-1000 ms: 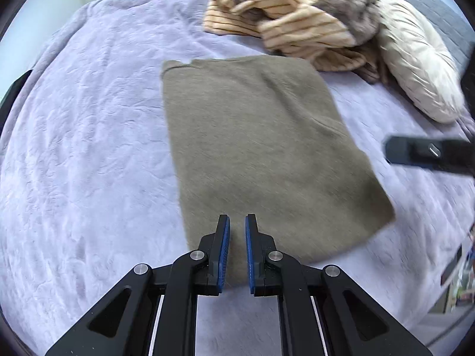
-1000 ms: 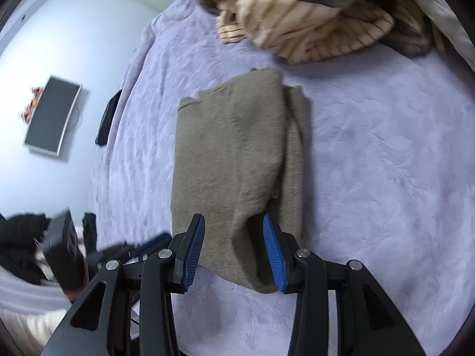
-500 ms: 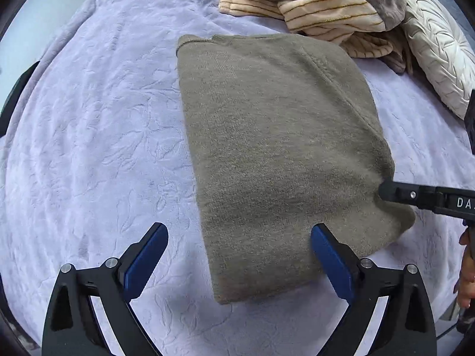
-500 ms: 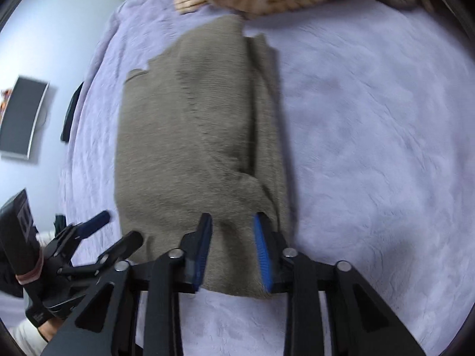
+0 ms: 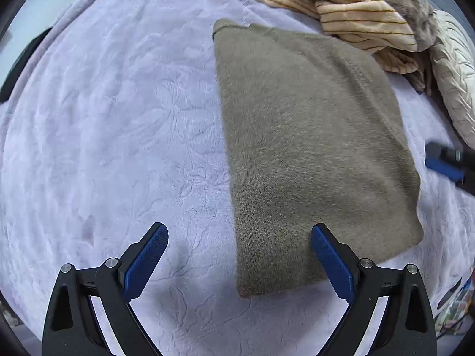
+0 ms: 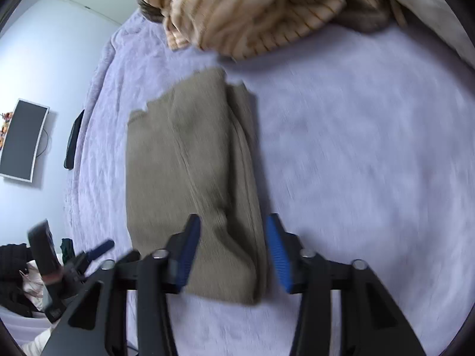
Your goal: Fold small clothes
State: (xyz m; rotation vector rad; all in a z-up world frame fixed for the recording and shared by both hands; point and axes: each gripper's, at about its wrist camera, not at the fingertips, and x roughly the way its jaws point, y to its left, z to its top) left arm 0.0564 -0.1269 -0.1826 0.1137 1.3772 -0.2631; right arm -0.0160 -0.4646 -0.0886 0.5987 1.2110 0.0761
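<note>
An olive-brown knitted garment lies folded into a long rectangle on the lavender bed cover. My left gripper hangs wide open over its near left corner, one pad above the cover and the other above the cloth, with nothing gripped. In the right wrist view the garment shows its layered right edge. My right gripper straddles that edge at the near right corner. Its jaws are opening, and the fold lies loose between the pads. Each gripper also shows at the edge of the other's view, as right gripper and left gripper.
A heap of beige striped and brown clothes lies just beyond the garment's far end, with a cream pillow to its right. A dark monitor hangs on the wall left of the bed. Bare cover stretches right of the garment.
My left gripper went from shut to wide open and sank toward the garment's near left corner. My right gripper narrowed on the right edge, then widened again.
</note>
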